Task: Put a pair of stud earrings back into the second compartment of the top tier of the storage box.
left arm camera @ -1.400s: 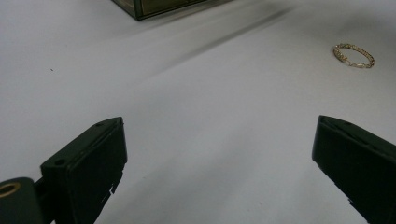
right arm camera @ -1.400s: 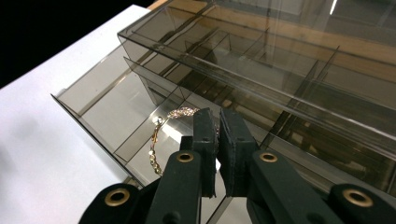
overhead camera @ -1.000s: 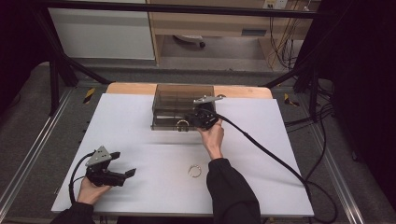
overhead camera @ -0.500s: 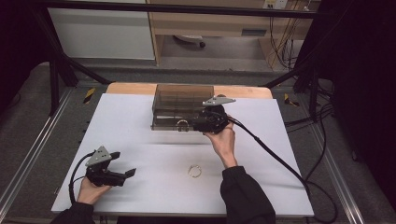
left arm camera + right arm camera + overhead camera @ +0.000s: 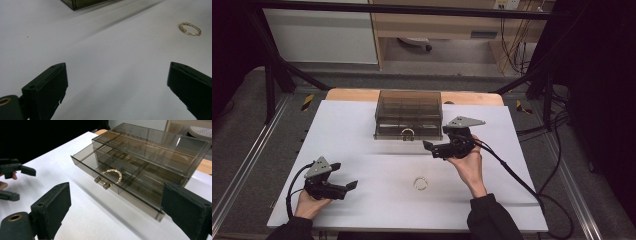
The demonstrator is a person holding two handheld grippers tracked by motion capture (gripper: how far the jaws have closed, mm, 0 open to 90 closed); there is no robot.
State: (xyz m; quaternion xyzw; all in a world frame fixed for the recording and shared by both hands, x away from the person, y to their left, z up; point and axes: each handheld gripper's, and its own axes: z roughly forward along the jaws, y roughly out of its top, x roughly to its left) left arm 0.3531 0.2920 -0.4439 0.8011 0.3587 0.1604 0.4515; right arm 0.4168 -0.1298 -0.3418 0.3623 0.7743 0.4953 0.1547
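Your right gripper (image 5: 430,146) hangs wide open and empty just off the front right corner of the smoky clear box (image 5: 408,113), its jaws pointing left along the box's front. That box sits at the far middle of the white worktop (image 5: 362,145); its drawer (image 5: 117,182) is pulled part-way out, and a twisted gold bracelet (image 5: 113,174) lies in a front compartment behind the knob. Your left gripper (image 5: 350,185) rests near the front left edge, jaws spread, gripping nothing. A second gold chain bracelet (image 5: 420,184) lies on the worktop between the two grippers.
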